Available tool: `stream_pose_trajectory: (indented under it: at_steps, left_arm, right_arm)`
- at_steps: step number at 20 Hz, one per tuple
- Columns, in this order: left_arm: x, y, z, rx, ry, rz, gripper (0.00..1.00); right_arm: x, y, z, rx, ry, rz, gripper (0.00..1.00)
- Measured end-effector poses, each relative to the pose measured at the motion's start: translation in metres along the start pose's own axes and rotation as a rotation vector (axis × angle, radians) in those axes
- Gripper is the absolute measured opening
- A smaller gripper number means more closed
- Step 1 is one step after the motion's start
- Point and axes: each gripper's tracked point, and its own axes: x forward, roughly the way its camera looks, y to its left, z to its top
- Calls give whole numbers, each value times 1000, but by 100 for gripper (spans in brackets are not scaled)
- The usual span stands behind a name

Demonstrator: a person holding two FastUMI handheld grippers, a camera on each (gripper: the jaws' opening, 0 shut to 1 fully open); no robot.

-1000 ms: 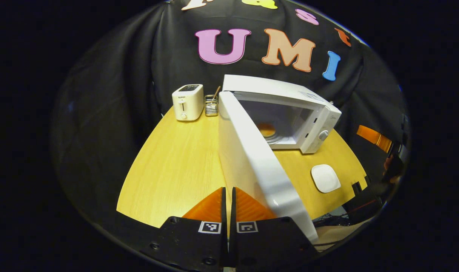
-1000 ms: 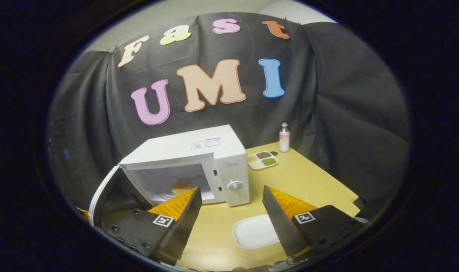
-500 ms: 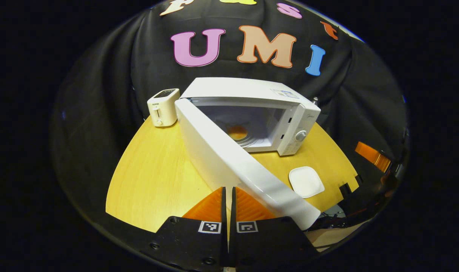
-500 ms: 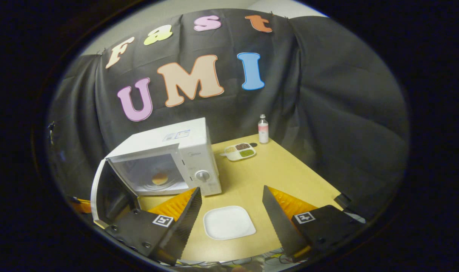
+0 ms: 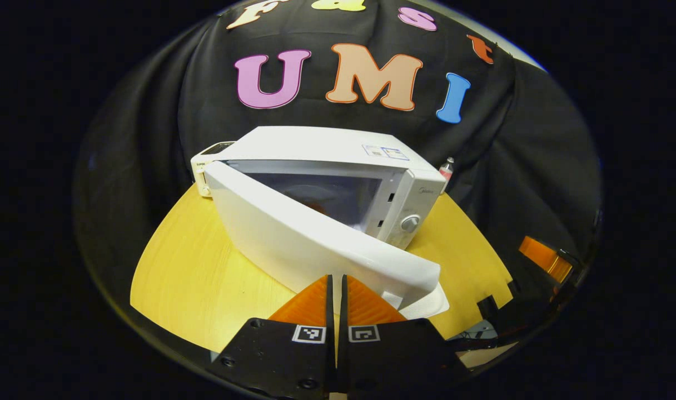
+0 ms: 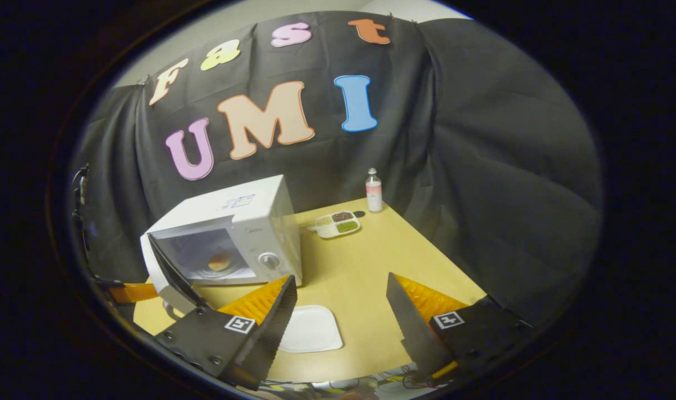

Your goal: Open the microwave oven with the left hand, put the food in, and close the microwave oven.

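The white microwave (image 5: 316,145) stands mid-table with its door (image 5: 316,244) partly open, swung about halfway in. An orange round food (image 6: 220,260) lies on the turntable inside. My left gripper (image 5: 336,291) is shut with nothing between its fingers, its tips right at the door's outer face. In the right gripper view the left gripper's orange finger (image 6: 131,291) shows beside the door (image 6: 168,272). My right gripper (image 6: 341,311) hangs open and empty over the table's near edge, in front of the microwave (image 6: 243,214).
A bare white plate (image 6: 310,336) lies in front of the microwave. A divided tray with food (image 6: 338,223) and a small bottle (image 6: 373,190) stand at the back right. A white toaster (image 5: 204,161) sits behind the microwave's left side on the wooden table (image 5: 188,278).
The microwave door has swung from wide open to about half shut, with my shut left gripper following behind it. My right gripper has drawn back from the microwave, still open.
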Motion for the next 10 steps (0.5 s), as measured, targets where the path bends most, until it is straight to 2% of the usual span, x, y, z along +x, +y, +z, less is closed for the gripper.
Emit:
stream_pose_trajectory:
  at_steps: [5, 10]
  left_arm:
    - [23, -26, 9, -16, -23, -8, 1]
    - [46, -42, 28, -16, -56, -1, 1]
  right_arm:
    - [16, -24, 5, 6, -13, 1, 100]
    - [25, -32, 6, 21, -7, 11, 100]
